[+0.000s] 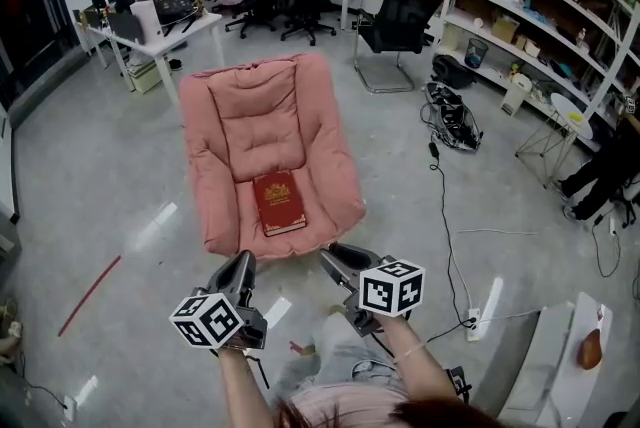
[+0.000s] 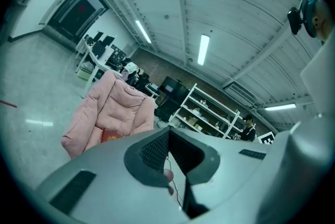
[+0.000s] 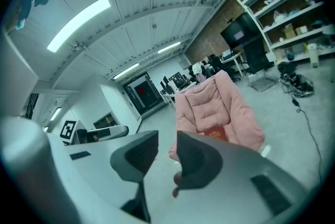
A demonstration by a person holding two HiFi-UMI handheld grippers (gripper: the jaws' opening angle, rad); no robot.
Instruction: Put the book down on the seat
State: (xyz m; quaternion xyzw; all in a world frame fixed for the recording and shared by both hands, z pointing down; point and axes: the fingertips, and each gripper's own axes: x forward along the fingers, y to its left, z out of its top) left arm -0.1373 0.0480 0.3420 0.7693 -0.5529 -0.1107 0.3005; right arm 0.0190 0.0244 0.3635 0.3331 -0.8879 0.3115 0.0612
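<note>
The red book [image 1: 279, 202] lies flat on the seat [image 1: 242, 206] of the pink armchair [image 1: 262, 101], near its front edge. Our left gripper [image 1: 240, 268] and right gripper [image 1: 336, 257] hang in front of the armchair, apart from it. The left jaws are pressed together on nothing; the right jaws stand slightly apart, empty too. The book seems a stiff hardcover, probably rather heavy, though it shows small. We would pinch it across the covers at a long edge.

left tongs [image 2: 169, 135] closed, empty | book [image 2: 111, 135] on pink seat [image 2: 116, 107]
</note>
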